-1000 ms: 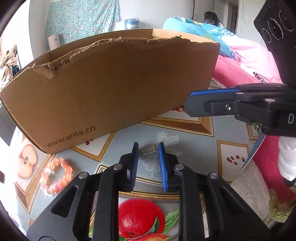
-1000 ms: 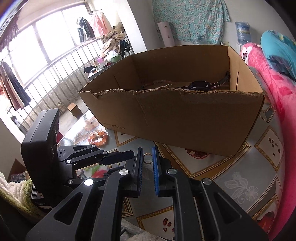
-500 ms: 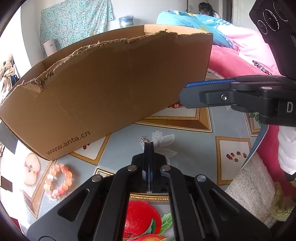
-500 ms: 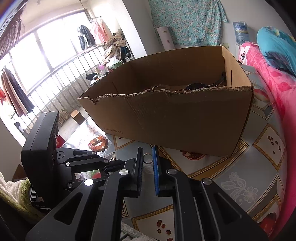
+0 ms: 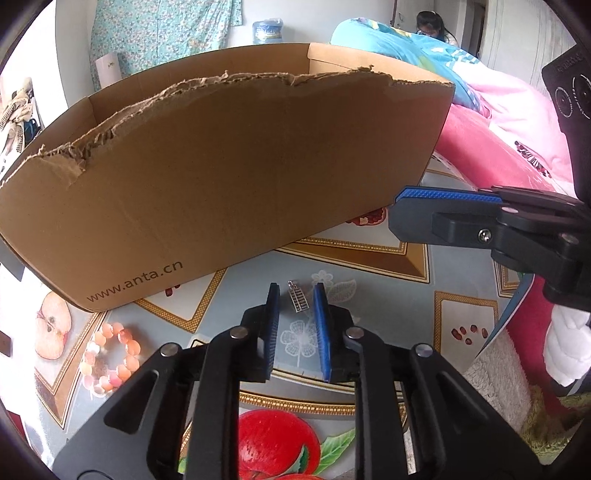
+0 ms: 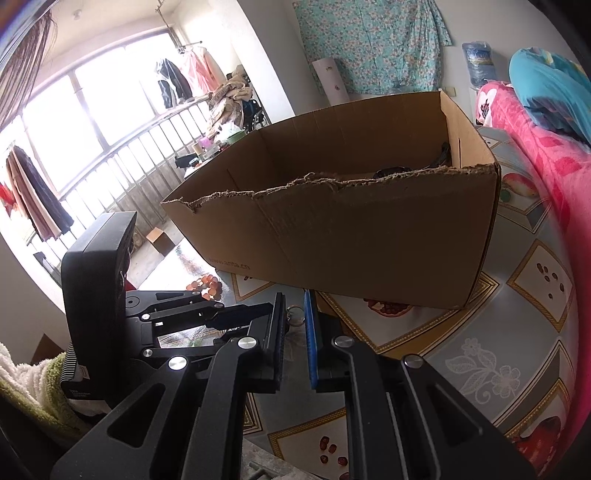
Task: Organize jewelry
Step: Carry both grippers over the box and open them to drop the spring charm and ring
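A small silver pendant (image 5: 296, 301) lies on the fruit-print tablecloth (image 5: 391, 314) between the blue pads of my left gripper (image 5: 295, 306). The jaws are opening and neither pad touches it. My right gripper (image 6: 295, 319) is shut on a thin metal ring (image 6: 295, 316) held just above the cloth. Seen from the left wrist, the right gripper (image 5: 395, 212) reaches in from the right, edge-on. A torn cardboard box (image 5: 221, 177) stands just behind both grippers, with a dark item (image 6: 391, 171) inside. An orange bead bracelet (image 5: 110, 358) lies at the left.
A pink blanket (image 5: 498, 129) is piled to the right of the box. A white towel (image 5: 495, 373) lies at the table's right edge. The left gripper's body (image 6: 96, 277) fills the left of the right wrist view. A person (image 5: 432, 26) sits far back.
The left jaws closed fully, then parted again. The pendant, which lay crosswise, now lies lengthwise between the pads. The right gripper kept its hold on the ring.
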Available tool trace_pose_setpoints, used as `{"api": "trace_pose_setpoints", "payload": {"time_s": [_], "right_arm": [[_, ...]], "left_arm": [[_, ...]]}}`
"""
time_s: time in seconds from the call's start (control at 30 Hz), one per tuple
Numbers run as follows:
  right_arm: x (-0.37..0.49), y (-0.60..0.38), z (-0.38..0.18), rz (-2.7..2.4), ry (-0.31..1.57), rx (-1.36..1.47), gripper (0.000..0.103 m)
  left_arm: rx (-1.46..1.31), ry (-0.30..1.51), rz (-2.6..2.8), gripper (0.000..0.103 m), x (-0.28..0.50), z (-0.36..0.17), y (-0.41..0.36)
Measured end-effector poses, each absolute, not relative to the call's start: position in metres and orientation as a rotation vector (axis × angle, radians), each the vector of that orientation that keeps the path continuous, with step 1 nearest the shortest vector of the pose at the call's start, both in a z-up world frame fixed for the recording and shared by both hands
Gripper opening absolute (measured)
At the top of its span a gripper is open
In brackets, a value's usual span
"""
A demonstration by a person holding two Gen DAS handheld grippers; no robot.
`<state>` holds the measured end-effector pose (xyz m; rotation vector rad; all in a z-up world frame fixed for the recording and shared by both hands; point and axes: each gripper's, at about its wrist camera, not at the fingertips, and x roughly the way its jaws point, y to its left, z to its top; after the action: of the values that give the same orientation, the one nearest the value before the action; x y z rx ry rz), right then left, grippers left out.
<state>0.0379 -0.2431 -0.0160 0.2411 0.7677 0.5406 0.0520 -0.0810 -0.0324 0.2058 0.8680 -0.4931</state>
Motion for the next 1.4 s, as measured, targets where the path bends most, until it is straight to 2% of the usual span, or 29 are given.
{"api": "trace_pose_setpoints", "payload": {"time_s": [0.07,0.17,0.73,0.87,1.23,1.4], "right_arm": [[0.038,-0.244,-0.016,0.539,0.766,0.248,0.011],[0.038,-0.245,-0.017,0.538,0.768,0.255,0.011],[0.036,-0.244,-0.008,0.529,0.744,0.247,0.011],[0.031,-0.239,0.006,0.538,0.712,0.228,0.011],[0.056,-0.223,0.078,0.616,0.522,0.184,0.011],[0.096,-0.218,0.076,0.600,0.588,0.189,0.011]], "left_arm": [[0.230,0.858,-0.491,0.016,0.052,-0.033,-0.085],[0.244,0.848,-0.487,0.005,0.054,-0.034,-0.086],[0.196,0.826,-0.530,0.004,0.048,-0.027,-0.066],[0.154,0.775,-0.566,0.004,0.035,-0.008,-0.054],[-0.010,0.531,-0.668,0.004,0.027,0.092,-0.015],[0.015,0.578,-0.615,0.004,0.065,0.094,-0.025]]}}
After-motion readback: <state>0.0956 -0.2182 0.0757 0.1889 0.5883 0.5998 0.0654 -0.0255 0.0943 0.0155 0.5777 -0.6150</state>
